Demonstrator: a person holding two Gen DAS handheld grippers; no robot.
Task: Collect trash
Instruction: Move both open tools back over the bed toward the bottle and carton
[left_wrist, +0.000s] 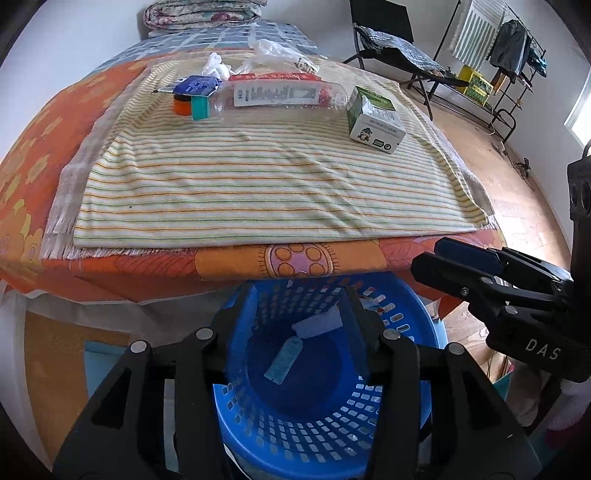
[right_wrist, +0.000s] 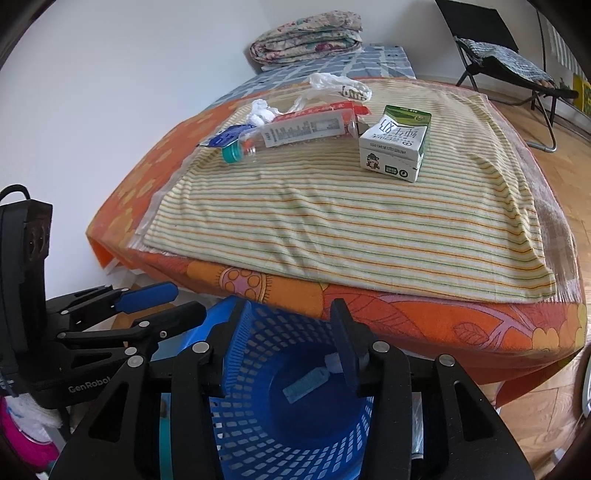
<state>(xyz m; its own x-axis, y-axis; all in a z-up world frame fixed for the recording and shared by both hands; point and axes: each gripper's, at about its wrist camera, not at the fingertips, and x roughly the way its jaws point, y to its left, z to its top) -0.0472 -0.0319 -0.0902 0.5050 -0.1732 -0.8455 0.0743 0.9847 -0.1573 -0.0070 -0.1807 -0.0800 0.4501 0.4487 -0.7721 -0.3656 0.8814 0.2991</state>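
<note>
**Two grippers over one blue basket, trash waiting on the bed**

Left wrist view: your left gripper (left_wrist: 299, 332) hangs above the one blue basket (left_wrist: 325, 435), its two fingers parted with nothing between the pads. Two scraps lie inside the basket: a pale blue strip (left_wrist: 283, 360) and a pale wrapper (left_wrist: 317, 325) just beyond it at 1 o'clock. Your right gripper (left_wrist: 428, 258) enters from 3 o'clock, its two fingers a little apart and empty. On the striped cloth (left_wrist: 258, 184) at 12 o'clock lie one clear plastic bottle (left_wrist: 280, 94) on its side, one green-and-white carton (left_wrist: 375, 118) to its right, one blue packet (left_wrist: 194, 86), one orange cap (left_wrist: 182, 105), one teal cap (left_wrist: 200, 107), one crumpled tissue (left_wrist: 216, 66) and one clear plastic bag (left_wrist: 269, 50).

Right wrist view: your right gripper, fingers likewise parted and holding nothing, frames the same basket, with both scraps seen between its fingers at 6 o'clock. Your left gripper reaches in from 9 o'clock, narrowly parted. The bottle, carton, blue packet, teal cap, tissue and bag sit at 12 o'clock; the orange cap cannot be made out here. One folded quilt (right_wrist: 306, 35) rests behind them, one black chair (right_wrist: 495, 55) at 2 o'clock.
</note>
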